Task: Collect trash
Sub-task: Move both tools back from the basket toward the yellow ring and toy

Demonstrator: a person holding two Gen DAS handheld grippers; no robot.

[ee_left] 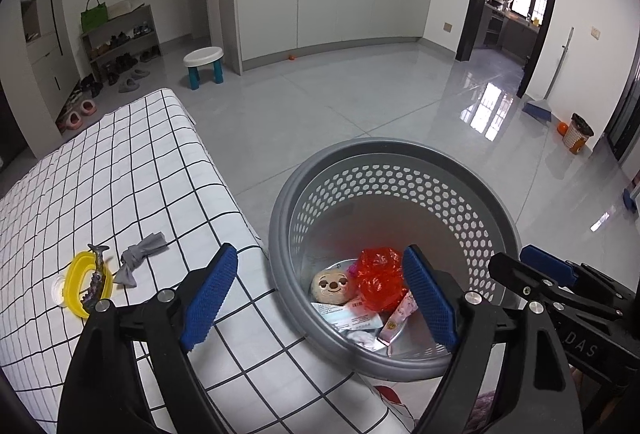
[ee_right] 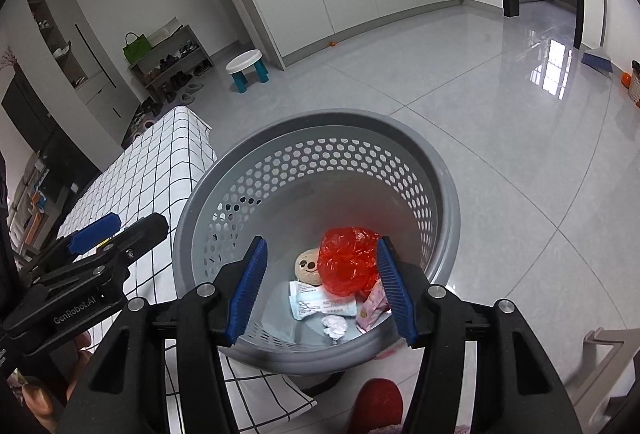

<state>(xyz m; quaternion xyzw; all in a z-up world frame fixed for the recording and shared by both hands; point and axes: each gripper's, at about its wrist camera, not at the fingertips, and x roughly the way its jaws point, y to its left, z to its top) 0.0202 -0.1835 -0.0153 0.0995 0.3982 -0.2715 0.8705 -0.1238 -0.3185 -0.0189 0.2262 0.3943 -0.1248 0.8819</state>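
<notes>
Two grippers hang over a grey perforated basket (ee_right: 448, 201) that stands on the floor against the edge of a table covered in a white cloth with black grid lines (ee_left: 120, 161). The left gripper (ee_left: 320, 298) has its blue pads spread wide with nothing between them; the right gripper (ee_right: 322, 290) is likewise released and empty. In the basket's bottom lie a crumpled red plastic bag (ee_right: 348, 262), a round tan smiling-face item (ee_right: 307, 266), a printed white-blue packet (ee_right: 320, 304), a pink wrapper (ee_right: 372, 308) and a white paper wad (ee_right: 334, 326). On the cloth, left of the basket, rest a yellow ring-shaped object (ee_left: 86, 284) and a grey knotted rag (ee_left: 140, 260). Farther off stands a small white stool with teal legs (ee_left: 204, 65).
</notes>
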